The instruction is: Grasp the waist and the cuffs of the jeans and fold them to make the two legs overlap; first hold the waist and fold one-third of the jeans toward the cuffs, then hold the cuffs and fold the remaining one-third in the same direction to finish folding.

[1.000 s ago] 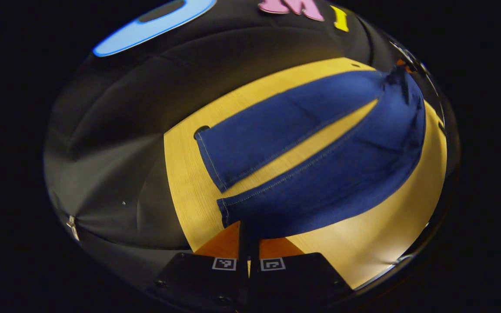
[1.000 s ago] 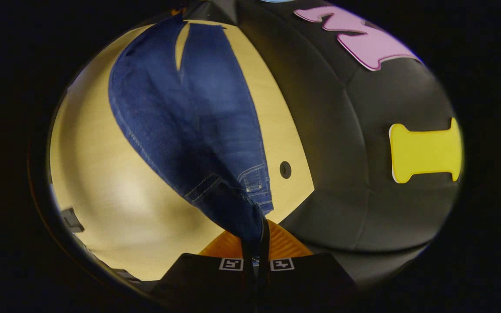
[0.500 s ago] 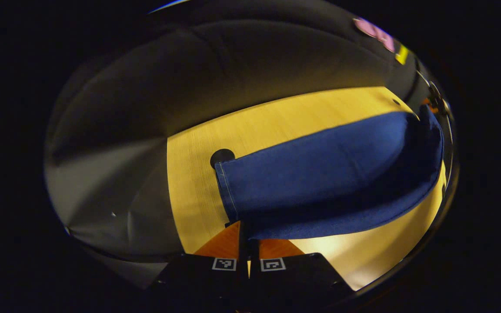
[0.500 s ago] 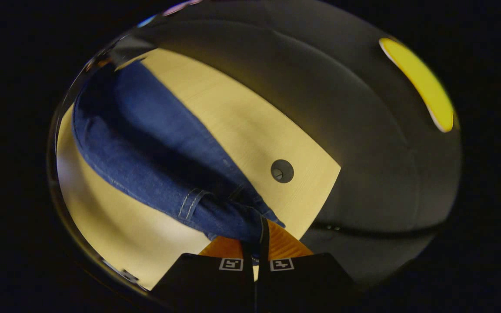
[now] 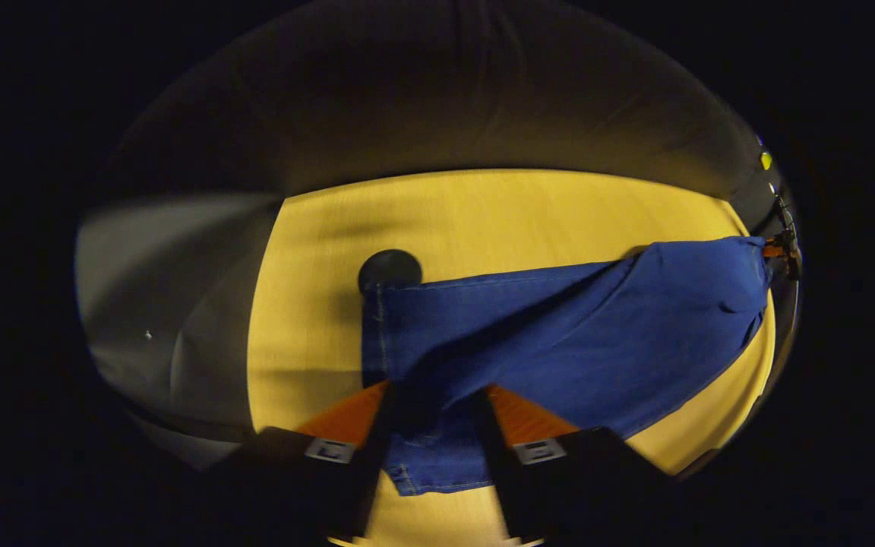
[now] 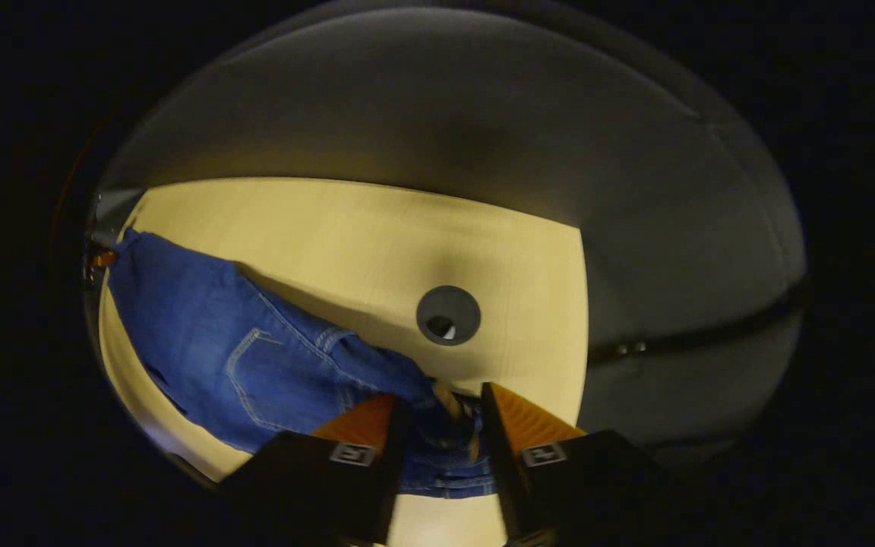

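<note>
The jeans (image 5: pixel 559 342) lay along the wooden table (image 5: pixel 483 213) with the two legs overlapped, so the leg-on-leg fold appeared complete; the thirds folds were not yet made. The next move would call for a grasp at the waist and a carry of one-third toward the cuffs.

At the left end, the left tool (image 5: pixel 432 414) stood with fingers spread wide, the cuffs lying loose between them, gripped by neither finger. A round table hole (image 5: pixel 390 270) sat just beyond the cuff.

At the right end, the right tool (image 6: pixel 441 414) was likewise spread, straddling the waist unclamped.
</note>
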Available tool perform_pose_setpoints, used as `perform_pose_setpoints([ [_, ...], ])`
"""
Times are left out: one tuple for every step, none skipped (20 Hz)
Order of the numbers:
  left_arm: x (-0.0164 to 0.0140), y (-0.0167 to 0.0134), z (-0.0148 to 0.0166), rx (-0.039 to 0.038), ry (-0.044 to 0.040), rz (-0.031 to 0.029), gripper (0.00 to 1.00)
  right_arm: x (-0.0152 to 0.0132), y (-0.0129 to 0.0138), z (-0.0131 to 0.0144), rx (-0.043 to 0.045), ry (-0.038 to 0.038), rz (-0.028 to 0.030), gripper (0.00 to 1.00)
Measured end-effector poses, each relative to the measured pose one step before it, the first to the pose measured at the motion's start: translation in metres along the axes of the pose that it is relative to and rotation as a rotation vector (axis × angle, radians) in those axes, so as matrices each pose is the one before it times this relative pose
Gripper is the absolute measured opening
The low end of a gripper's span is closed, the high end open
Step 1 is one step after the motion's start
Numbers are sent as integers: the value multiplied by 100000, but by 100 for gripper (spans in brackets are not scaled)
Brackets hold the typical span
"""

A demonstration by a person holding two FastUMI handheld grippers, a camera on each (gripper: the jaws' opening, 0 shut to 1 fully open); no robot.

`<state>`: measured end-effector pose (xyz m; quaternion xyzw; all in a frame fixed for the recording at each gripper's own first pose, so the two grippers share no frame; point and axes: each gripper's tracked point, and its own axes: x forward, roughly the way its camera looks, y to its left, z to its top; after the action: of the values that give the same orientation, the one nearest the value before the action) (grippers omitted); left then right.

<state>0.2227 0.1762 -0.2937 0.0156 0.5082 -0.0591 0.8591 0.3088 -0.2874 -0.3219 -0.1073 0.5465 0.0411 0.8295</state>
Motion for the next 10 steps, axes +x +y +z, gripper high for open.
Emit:
perform_pose_setpoints([
  [-1373, -427, 92, 1245, -2560, 1478, 100, -362, 648, -488, 1512, -1987, 657, 85],
  [-1178, -216, 235, 1445, -3352, 1818, 99, -771, 560, -382, 4374, -1848, 1067, 100],
  [-1287, -139, -185, 1423, -3274, 2201, 99, -297, 271, -418, 5383, -2185, 872, 100],
  [-1387, -234, 335, 1395, -4315, 2865, 100, -1065, 158, -249, 6119, -2842, 109, 100],
  [-1884, -120, 710, 724, -4416, 3282, 100, -986, 77, -20, 6932, -3690, -170, 100],
  [-1730, -178, 643, -46, -4719, 3152, 100, -1299, -55, 96, 6363, -4847, -1230, 100],
  [-1882, -437, 427, -920, -4175, 2485, 100, -1076, -189, 35, 6106, -3906, -1222, 100],
  [-1785, -431, 518, -1624, -3826, 1983, 100, -905, -396, 230, 5605, -5239, -2220, 100],
  [-1617, -263, 431, -1535, -3837, 1867, 99, -921, -685, 181, 4700, -3765, -1999, 100],
  [-1048, -312, 340, -1209, -2616, 1301, 99, -725, -845, 50, 3516, -4187, -3271, 100],
])
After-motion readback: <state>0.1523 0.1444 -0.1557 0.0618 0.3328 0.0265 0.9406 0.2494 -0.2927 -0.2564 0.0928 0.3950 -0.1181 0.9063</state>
